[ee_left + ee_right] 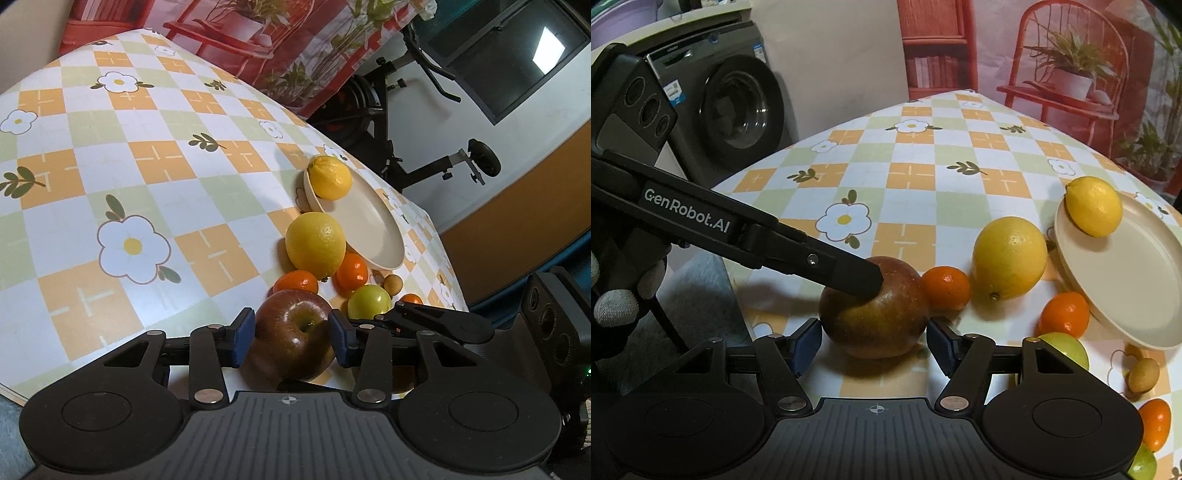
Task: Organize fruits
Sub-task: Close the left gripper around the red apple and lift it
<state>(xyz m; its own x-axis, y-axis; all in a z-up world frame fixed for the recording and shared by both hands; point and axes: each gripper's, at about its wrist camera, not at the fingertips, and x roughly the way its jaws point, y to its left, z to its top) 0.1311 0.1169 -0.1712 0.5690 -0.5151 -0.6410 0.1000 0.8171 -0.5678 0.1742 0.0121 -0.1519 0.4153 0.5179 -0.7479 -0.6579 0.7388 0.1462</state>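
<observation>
A red-brown apple rests on the checked tablecloth at the near edge. My left gripper is shut on it, both blue pads against its sides; one black finger shows pressing its upper left. My right gripper stands open around the same apple, pads just beside it. A cream plate holds a small lemon. Beside the plate lie a large lemon, a green apple and tangerines.
A small brown fruit and another tangerine lie near the right table edge. A gloved hand holds the left gripper. A washing machine stands beyond the table's left side, an exercise bike beyond its right.
</observation>
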